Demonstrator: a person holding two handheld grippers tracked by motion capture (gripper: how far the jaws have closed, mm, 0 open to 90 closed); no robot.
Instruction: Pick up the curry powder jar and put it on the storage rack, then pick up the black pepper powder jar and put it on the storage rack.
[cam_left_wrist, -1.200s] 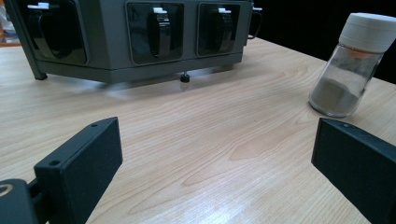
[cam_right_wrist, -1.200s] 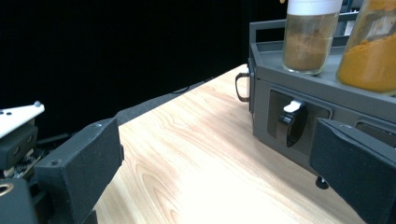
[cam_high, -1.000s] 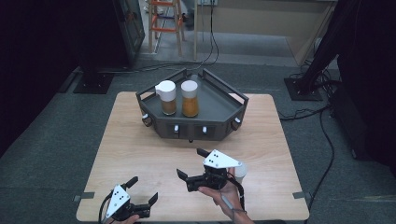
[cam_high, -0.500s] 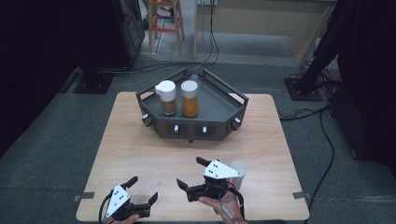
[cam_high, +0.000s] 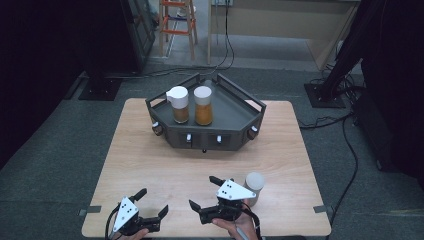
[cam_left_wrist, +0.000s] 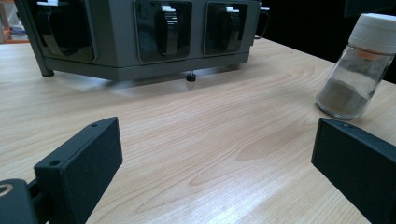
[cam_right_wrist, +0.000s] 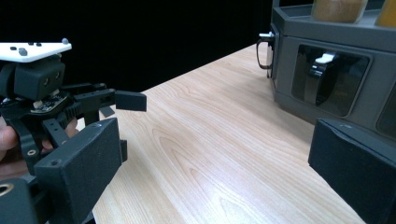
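Observation:
A small glass jar (cam_high: 254, 187) with a white lid and dark powder stands on the wooden table (cam_high: 150, 160) near the front right; it also stands at the right of the left gripper view (cam_left_wrist: 359, 65). My right gripper (cam_high: 203, 191) is open just left of the jar, not touching it, its jaws wide apart (cam_right_wrist: 217, 149). My left gripper (cam_high: 152, 201) is open at the front left edge, nothing between its jaws (cam_left_wrist: 215, 144). The right gripper view catches the left gripper (cam_right_wrist: 119, 105) at its left.
A dark grey angular rack (cam_high: 235, 107) sits at the back middle of the table, with two white-lidded jars of orange-brown powder, one (cam_high: 178, 105) beside the other (cam_high: 203, 106). Its front panels (cam_left_wrist: 163, 32) (cam_right_wrist: 327, 79) face both grippers. Cables and stands lie on the floor beyond.
My right gripper has drawn back toward the front edge of the table, away from the rack. The jar and the left gripper have stayed put.

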